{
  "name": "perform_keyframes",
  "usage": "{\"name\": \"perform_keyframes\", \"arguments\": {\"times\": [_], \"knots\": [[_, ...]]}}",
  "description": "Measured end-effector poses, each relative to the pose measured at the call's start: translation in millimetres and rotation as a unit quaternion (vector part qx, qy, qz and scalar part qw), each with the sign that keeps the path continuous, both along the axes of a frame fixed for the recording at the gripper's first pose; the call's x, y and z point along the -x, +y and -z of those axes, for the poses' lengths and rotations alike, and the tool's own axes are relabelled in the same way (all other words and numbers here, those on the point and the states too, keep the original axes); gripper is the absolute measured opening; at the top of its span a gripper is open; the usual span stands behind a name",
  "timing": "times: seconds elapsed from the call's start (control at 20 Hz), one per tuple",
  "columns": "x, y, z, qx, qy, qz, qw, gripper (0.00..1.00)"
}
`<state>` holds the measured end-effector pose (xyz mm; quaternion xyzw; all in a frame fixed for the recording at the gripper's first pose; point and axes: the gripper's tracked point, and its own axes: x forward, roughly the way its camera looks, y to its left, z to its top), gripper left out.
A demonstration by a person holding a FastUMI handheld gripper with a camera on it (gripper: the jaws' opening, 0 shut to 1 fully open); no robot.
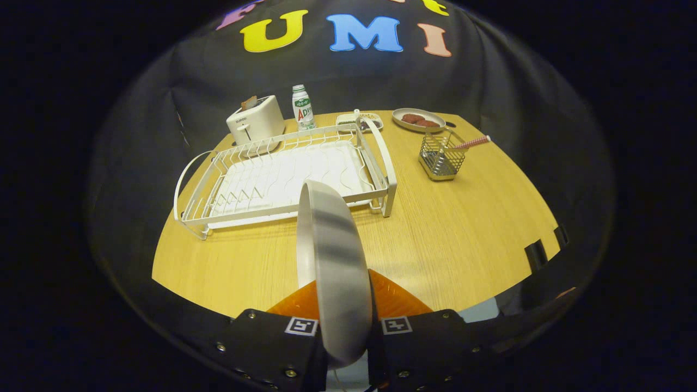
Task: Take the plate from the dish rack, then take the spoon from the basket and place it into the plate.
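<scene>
Between the fingers [344, 305], I hold the round grey-white plate [332, 256] on edge, both fingers pinching its rim, above the wooden bench [463, 234] and just in front of the white wire dish rack [283, 174]. I judge the plate stiff, smooth and breakable, so the rim grip must stay firm until it lies flat. The spoon with the red-striped handle [471, 143] leans in the metal wire basket [441, 159]; grip it by that handle.
</scene>
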<state>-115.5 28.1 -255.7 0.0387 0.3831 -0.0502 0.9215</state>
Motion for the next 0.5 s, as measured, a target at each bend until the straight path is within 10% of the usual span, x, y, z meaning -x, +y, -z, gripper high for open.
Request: {"name": "perform_keyframes", "arguments": {"times": [0.5], "knots": [[-11.0,19.2,31.9,-0.141,0.021,0.007,0.990,0.28]]}}
